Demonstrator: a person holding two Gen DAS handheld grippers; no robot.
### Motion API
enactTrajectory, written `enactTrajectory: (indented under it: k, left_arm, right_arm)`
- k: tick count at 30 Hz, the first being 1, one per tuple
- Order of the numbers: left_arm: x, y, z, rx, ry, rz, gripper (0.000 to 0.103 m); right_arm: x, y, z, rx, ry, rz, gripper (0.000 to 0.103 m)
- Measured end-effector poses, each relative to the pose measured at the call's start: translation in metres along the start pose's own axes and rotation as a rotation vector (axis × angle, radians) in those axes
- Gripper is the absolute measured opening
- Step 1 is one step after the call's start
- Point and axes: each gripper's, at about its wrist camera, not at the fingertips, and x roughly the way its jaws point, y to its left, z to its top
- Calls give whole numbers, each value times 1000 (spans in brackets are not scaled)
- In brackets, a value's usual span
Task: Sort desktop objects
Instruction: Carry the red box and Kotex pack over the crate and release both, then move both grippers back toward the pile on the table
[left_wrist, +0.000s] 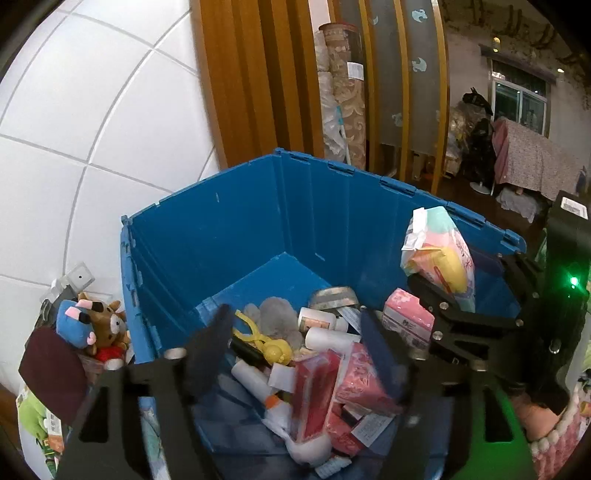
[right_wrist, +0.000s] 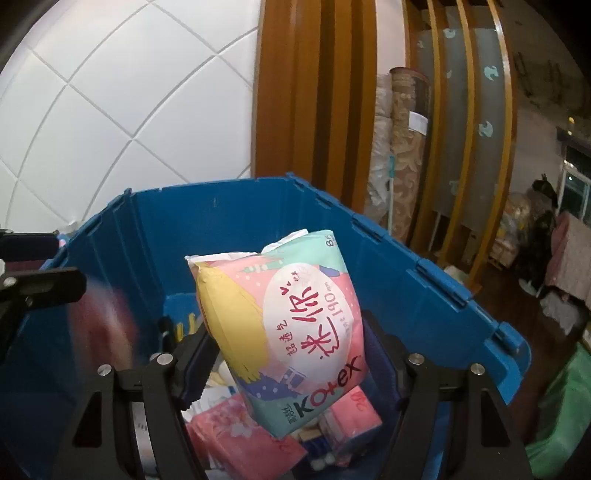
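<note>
Sorting into a ribbed blue plastic crate (left_wrist: 229, 221)

Right tongs (right_wrist: 291, 350) clamped on a soft, glossy pastel packet (right_wrist: 291, 317), upright above the crate at its 3 o'clock side. Left tongs (left_wrist: 295, 332) spread, gripping nothing, above crinkly red packets (left_wrist: 332, 387) heaped at 6 o'clock.

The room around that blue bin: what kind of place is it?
Probably a home's living area. A white tiled wall and wooden door frame stand behind the blue plastic bin, rolled patterned carpets lean nearby, and a floral cloth-covered table sits farther back.
</note>
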Motion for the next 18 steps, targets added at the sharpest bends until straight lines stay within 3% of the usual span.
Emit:
enactTrajectory:
  k: [6,11,18]
  left_arm:
    - [0,-5,-1,19,6,-2,79]
    - [2,-1,-2,7,0,4,79]
    - [-10,1,-5,-11,-71,29,79]
  right_arm:
    - [1,0,1,-14,6,0,76]
    - [-3,3,5,-30,-21,-26,103]
    - [-6,6,6,-46,-47,-52,103]
